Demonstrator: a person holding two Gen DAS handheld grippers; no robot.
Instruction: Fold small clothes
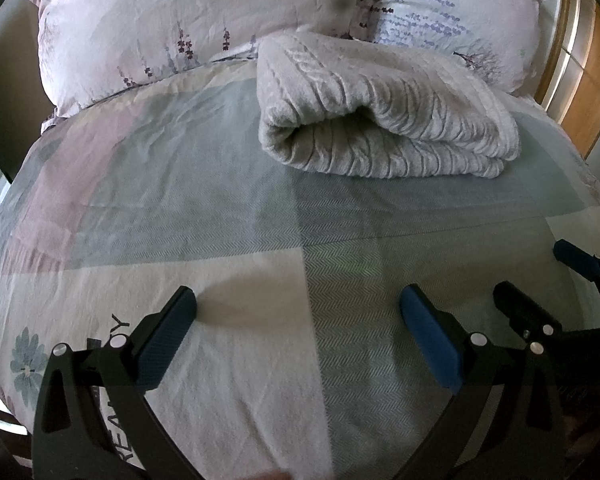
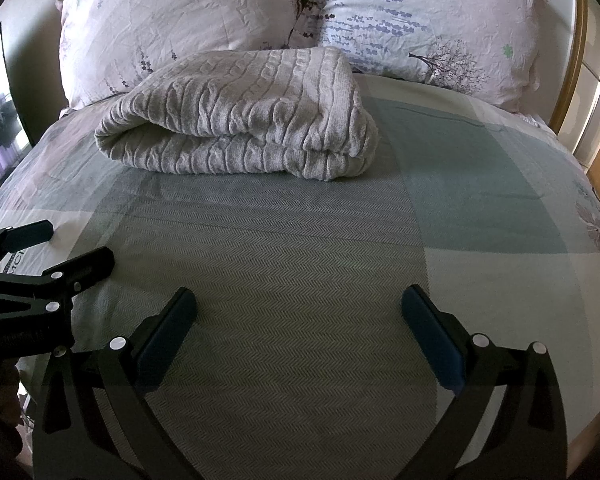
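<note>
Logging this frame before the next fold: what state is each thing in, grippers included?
Left gripper: open, empty, above the bedspread.
Right gripper: open, empty, above the bedspread.
Grey cable-knit garment: folded in a thick bundle, lying on the bed near the pillows, apart from both grippers.
Two floral pillows: propped side by side at the headboard.
Bedspread: spread flat, lightly wrinkled.

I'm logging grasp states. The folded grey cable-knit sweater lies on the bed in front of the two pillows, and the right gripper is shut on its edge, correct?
Not quite. The right gripper is open and empty, short of the grey cable-knit sweater, as the right wrist view shows. The sweater does lie folded on the bed before the two pillows.
</note>
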